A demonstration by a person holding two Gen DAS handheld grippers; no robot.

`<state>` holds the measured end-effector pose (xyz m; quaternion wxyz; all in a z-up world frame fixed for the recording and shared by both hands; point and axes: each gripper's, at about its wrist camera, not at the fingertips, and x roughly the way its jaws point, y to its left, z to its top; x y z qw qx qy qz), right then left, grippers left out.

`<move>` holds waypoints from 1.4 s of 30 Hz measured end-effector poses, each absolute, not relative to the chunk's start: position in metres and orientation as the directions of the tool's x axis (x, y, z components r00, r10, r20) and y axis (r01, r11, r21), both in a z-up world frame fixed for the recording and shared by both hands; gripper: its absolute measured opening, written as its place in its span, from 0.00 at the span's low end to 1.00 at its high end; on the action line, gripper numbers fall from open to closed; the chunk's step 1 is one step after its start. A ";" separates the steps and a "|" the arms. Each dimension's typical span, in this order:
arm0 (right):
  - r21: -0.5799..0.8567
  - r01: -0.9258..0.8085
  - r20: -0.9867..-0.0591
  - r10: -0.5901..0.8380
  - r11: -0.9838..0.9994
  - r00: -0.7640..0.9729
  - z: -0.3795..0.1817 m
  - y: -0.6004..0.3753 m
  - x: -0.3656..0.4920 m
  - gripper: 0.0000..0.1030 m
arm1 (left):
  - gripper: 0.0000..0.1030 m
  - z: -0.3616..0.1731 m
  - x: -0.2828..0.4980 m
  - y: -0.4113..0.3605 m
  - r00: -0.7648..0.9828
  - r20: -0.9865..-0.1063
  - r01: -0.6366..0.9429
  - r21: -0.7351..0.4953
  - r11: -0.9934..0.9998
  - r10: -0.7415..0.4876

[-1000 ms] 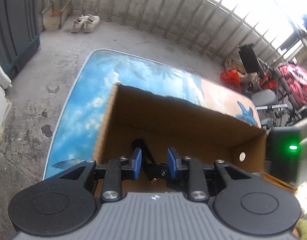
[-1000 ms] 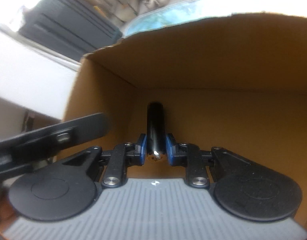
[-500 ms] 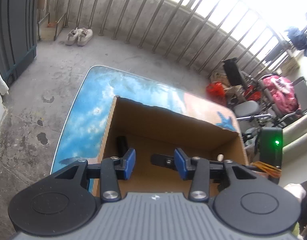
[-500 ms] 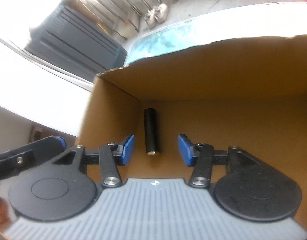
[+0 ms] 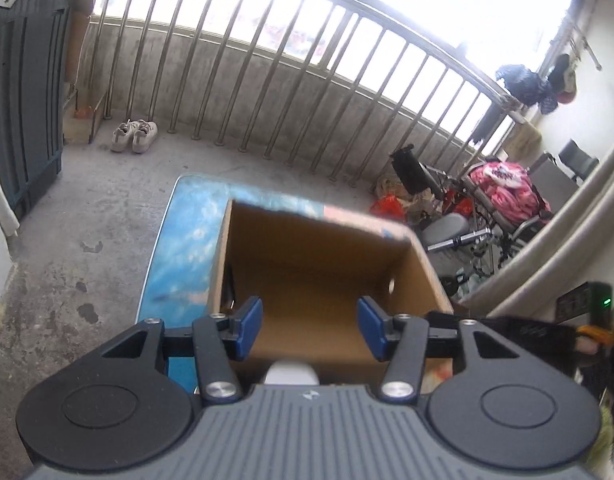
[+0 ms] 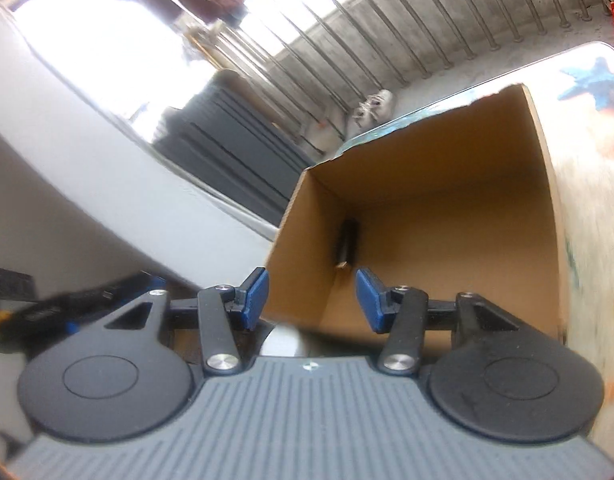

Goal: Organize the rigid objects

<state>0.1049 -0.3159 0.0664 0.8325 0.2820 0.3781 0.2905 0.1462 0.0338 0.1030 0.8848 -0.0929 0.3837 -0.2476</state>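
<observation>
Nearest, both grippers are spread wide and empty: the left gripper [image 5: 310, 328] and right gripper [image 6: 312, 299] sit at the near rim of the cardboard box [image 6: 543, 216]. Inside, the black cylinder [image 6: 346, 242] lies against its left wall. Beyond the box stretches the blue-printed table [image 5: 185, 248].

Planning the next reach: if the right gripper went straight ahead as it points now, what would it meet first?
Probably the cardboard box: the open right gripper points into it, toward the black cylinder; depth is unclear.

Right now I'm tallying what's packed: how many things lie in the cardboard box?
1: a black tube on the floor of the box, along its left wall. The near floor is hidden.
</observation>
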 end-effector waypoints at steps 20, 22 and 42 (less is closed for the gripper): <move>0.886 -0.068 -0.433 0.870 0.459 0.234 -0.061 -0.194 0.011 0.35 | 0.47 -0.023 0.058 0.046 0.587 -0.773 0.359 -0.019 0.933 -0.241; 0.883 -0.052 -0.448 0.870 0.467 0.207 -0.068 -0.186 0.018 0.35 | 0.46 -0.033 0.059 0.045 0.565 -0.789 0.365 -0.024 0.931 -0.242; 0.800 -0.038 -0.594 0.799 0.599 0.098 -0.081 -0.163 0.054 0.35 | 0.28 -0.054 0.043 0.023 0.527 -0.809 0.423 -0.016 0.906 -0.260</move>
